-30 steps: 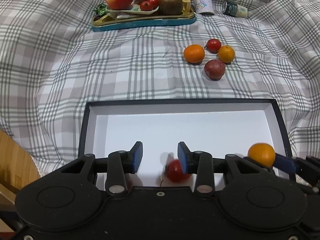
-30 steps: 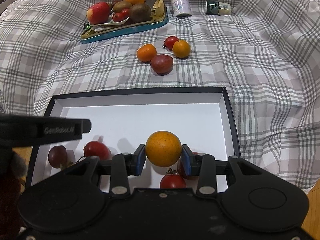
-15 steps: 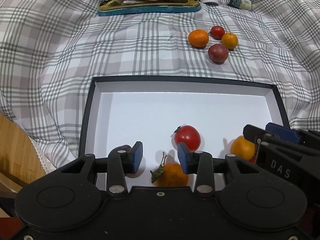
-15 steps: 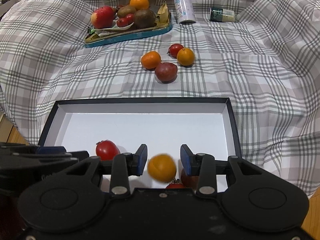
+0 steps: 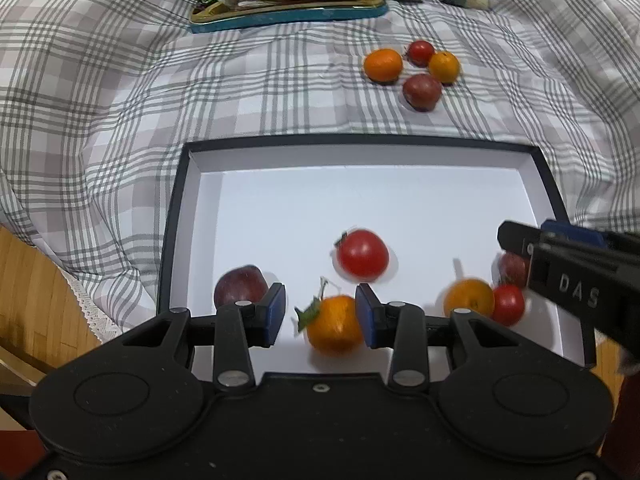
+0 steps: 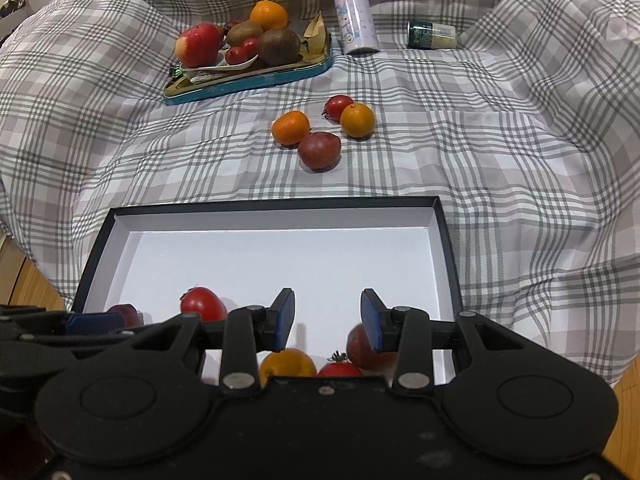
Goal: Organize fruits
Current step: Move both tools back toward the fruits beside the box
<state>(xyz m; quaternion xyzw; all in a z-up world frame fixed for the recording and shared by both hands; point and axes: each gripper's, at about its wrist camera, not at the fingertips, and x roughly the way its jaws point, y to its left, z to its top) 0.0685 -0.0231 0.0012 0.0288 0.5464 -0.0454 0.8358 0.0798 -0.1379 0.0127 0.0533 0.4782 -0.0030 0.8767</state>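
**Q:** Where do your grippers stand, and where is the fruit?

**A:** Your left gripper (image 5: 321, 315) and right gripper (image 6: 328, 320) both hang over the near end of the box (image 6: 443, 248), jaws apart and empty. Inside the box lie a leafy orange (image 5: 335, 328), a tomato (image 5: 362, 255), a dark plum (image 5: 240, 291), a second orange (image 5: 468, 303) and two more red fruits beside it. Four loose fruits wait on the bedspread (image 6: 500, 152): two oranges (image 6: 291, 127) (image 6: 357, 120), a small tomato (image 6: 338, 105) and a purple fruit (image 6: 319, 150).

**Q:** How should you carry out the next pick?

**A:** Judged from the layout, lift clear of the box wall, then reach for the loose cluster. The four touch or nearly touch, so take an outer one, probably the purple fruit nearest you, with jaws wide. Close gently; round fruit rolls.

**Q:** What of the surface and room?

**A:** The plaid cloth is soft and rumpled, so expect fruit to settle into folds. A teal tray (image 6: 256, 80) of fruit, a white bottle (image 6: 355, 20) and a small jar (image 6: 432, 34) sit at the far side; wood flooring (image 5: 36, 280) shows at the edges.
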